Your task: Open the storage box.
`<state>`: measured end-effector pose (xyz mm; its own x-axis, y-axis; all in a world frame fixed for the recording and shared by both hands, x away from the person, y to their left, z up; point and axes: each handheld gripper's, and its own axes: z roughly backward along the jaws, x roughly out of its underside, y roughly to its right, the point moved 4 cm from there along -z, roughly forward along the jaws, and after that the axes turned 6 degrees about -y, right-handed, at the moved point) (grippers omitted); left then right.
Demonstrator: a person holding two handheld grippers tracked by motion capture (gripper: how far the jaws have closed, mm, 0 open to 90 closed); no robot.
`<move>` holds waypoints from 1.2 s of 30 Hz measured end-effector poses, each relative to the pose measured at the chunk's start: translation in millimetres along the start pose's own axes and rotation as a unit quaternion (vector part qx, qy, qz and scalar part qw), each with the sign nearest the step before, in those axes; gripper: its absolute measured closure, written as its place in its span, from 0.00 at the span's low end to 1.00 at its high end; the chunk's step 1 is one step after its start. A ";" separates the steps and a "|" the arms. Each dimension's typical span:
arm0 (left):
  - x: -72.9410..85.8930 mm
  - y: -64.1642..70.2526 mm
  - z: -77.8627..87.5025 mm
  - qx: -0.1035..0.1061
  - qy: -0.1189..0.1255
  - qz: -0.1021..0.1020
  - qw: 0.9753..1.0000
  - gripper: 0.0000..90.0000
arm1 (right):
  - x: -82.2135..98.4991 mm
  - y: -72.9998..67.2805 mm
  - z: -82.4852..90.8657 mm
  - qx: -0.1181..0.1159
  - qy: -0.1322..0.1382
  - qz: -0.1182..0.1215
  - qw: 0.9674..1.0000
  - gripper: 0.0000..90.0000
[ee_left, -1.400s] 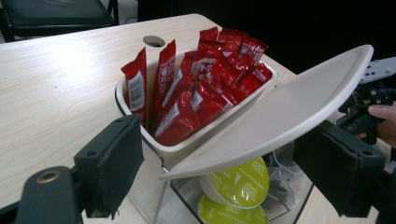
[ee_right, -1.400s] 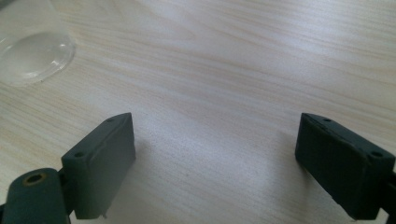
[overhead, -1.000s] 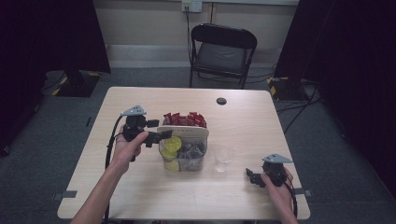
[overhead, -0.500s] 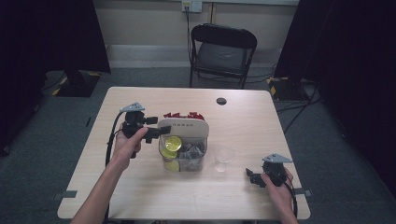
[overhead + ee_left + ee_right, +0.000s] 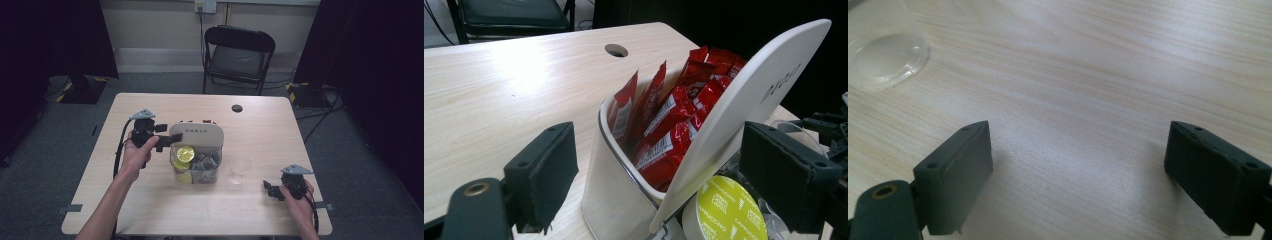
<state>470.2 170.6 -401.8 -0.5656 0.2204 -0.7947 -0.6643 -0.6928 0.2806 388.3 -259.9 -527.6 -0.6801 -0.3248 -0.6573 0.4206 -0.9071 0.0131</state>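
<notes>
- High view puts my left tongs (image 5: 170, 141) at the left side of the organiser box (image 5: 196, 172) in the middle of the tabletop (image 5: 300, 135), with the cream lid (image 5: 196, 135) tilted open above it.
- From the left gripper view, the left tongs (image 5: 659, 190) stand wide, one jaw either side of the lid's (image 5: 744, 115) lower edge; I cannot tell whether either pad touches it.
- My right tongs (image 5: 272, 190) rest low near the tabletop's front right corner, also wide and holding nothing; bare wood lies between the jaws in the right gripper view.
- Risk, as I judge it: the lid leans unsupported, so a nudge could drop it shut or tip the box.
- A second risk: a sweep rightward could knock the clear plastic cup (image 5: 239, 169) just beside the box.
- The box has a pale rounded wall with red sachets (image 5: 674, 120) standing upright in the rear compartment.
- A yellow-topped capsule (image 5: 729, 215) marked cappuccino lies in the clear front compartment, beside darker capsules.
</notes>
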 end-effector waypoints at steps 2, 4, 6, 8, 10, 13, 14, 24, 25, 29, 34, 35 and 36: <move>0.4 -0.4 -0.2 0.004 -0.002 0.006 1.000 0.18 | 0.0 0.0 0.0 0.000 0.000 0.000 1.000 0.13; 1.3 -0.7 -0.4 0.003 -0.008 0.000 1.000 0.18 | -0.2 0.2 -0.1 0.000 0.000 0.001 1.000 0.13; 2.6 -1.1 -1.6 -0.002 -0.015 -0.004 1.000 0.18 | -0.6 0.6 -0.3 -0.003 0.000 0.000 1.000 0.13; 3.2 -1.6 -1.9 0.001 -0.016 -0.002 1.000 0.18 | -0.5 1.0 -0.1 -0.001 0.000 -0.001 1.000 0.13; 3.6 -1.9 -2.2 0.003 -0.015 0.001 1.000 0.18 | -0.1 0.5 1.4 0.001 -0.003 -0.001 1.000 0.15; 3.3 -1.6 -1.9 0.004 -0.012 0.004 1.000 0.18 | 0.5 -0.3 3.9 -0.003 -0.003 0.002 1.000 0.16; 3.2 -1.7 -1.2 0.001 -0.014 0.003 1.000 0.18 | 0.1 -0.8 6.0 -0.007 0.000 -0.002 1.000 0.16; 2.6 -1.2 -1.2 0.002 -0.016 0.006 1.000 0.18 | -13.3 -15.0 28.0 -0.040 0.041 0.008 0.998 0.19; 2.8 -1.3 -1.1 0.002 -0.017 0.006 1.000 0.18 | -14.8 -16.6 29.4 -0.045 0.043 0.010 0.998 0.20; 3.1 -1.4 -0.6 0.000 -0.017 0.006 1.000 0.18 | -23.0 -26.3 36.8 -0.058 0.053 0.024 0.997 0.22; 3.8 -1.8 -1.0 0.002 -0.017 0.006 1.000 0.18 | -32.0 -39.4 46.8 -0.084 0.063 0.039 0.994 0.25; 3.8 -1.9 -1.1 0.002 -0.018 0.007 1.000 0.18 | -34.5 -42.7 49.2 -0.091 0.069 0.043 0.993 0.25; 3.8 -1.9 -1.1 0.003 -0.018 0.007 1.000 0.18 | -36.4 -45.5 51.4 -0.097 0.072 0.045 0.992 0.25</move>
<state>469.8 172.0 -406.0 -0.5911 0.2356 -0.7714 -0.6592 -0.6922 0.2937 363.1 -220.6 -465.6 -0.5486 -0.3477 -0.7603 0.5922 -0.8036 -0.0598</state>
